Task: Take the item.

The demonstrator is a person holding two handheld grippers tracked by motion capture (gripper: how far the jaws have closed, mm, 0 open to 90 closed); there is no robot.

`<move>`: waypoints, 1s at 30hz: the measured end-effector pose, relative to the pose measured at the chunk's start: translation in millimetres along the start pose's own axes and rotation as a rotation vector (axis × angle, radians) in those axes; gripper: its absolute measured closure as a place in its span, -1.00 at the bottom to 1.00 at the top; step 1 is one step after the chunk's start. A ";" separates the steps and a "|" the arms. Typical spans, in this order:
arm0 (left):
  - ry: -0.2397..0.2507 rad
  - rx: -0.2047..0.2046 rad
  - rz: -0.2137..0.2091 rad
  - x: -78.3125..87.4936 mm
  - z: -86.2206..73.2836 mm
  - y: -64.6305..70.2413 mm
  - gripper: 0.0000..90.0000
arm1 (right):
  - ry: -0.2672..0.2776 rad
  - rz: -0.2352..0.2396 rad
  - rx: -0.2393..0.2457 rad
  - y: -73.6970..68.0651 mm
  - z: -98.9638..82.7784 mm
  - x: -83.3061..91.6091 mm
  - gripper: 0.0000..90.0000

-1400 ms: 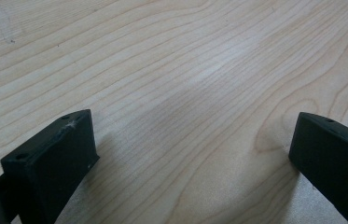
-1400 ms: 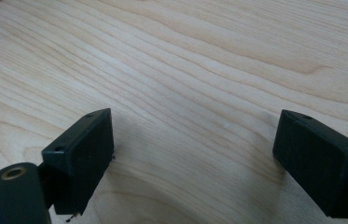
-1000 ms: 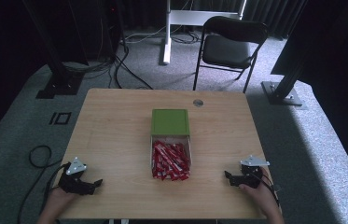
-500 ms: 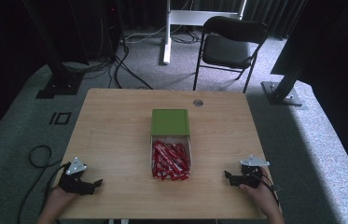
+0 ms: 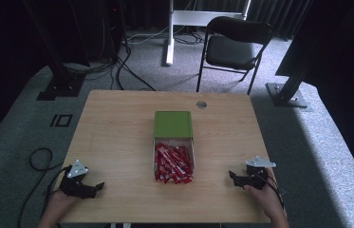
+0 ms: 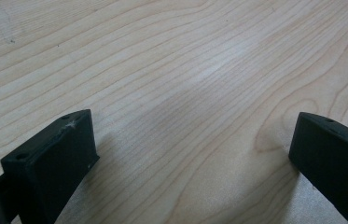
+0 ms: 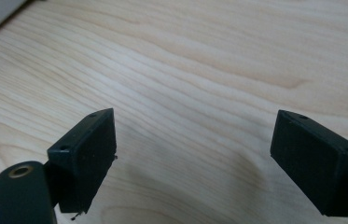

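No legible text or labels anywhere (red packets (image 5: 173, 163) too small).

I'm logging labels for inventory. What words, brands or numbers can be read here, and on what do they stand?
None can be read.
Red packets in the clear box: any print is too small and blurred.
Green lid: plain.
Table: bare wood grain.

A light wooden bench (image 5: 117, 128) carries a clear box (image 5: 174, 159) at its middle, filled with red packets (image 5: 173, 164); the box's green lid (image 5: 173, 124) lies at its far end. The left tool (image 5: 94, 187) and right tool (image 5: 232, 176) rest near the bench's front corners.
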State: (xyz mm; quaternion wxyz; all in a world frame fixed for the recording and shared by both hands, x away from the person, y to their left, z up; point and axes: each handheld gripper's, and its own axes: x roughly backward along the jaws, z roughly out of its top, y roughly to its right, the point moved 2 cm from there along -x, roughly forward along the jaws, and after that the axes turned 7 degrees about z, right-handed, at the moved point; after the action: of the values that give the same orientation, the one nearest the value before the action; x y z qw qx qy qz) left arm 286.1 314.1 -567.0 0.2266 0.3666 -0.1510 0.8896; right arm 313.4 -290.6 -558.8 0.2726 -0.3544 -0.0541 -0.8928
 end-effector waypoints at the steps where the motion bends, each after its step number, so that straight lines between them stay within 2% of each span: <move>1: 0.000 0.000 0.000 0.0 0.0 0.0 -0.97 | 0.002 -0.003 0.002 -0.8 1.7 1.1 -0.69; 22: 0.000 0.001 0.000 0.0 0.0 0.1 -0.97 | 0.112 0.032 0.028 -21.0 47.6 23.5 -0.67; 24: 0.000 0.001 0.000 0.0 0.0 0.1 -0.97 | 0.109 0.031 0.036 -22.4 49.4 24.1 -0.66; 30: 0.000 0.000 0.000 0.0 0.0 0.0 -0.97 | 0.150 0.055 0.055 -34.4 65.2 30.6 -0.66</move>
State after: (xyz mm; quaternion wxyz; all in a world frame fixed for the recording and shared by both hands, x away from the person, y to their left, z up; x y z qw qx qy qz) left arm 286.1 314.2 -567.0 0.2267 0.3666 -0.1510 0.8896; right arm 316.3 -256.4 -486.8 0.3098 -0.2804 -0.0483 -0.9072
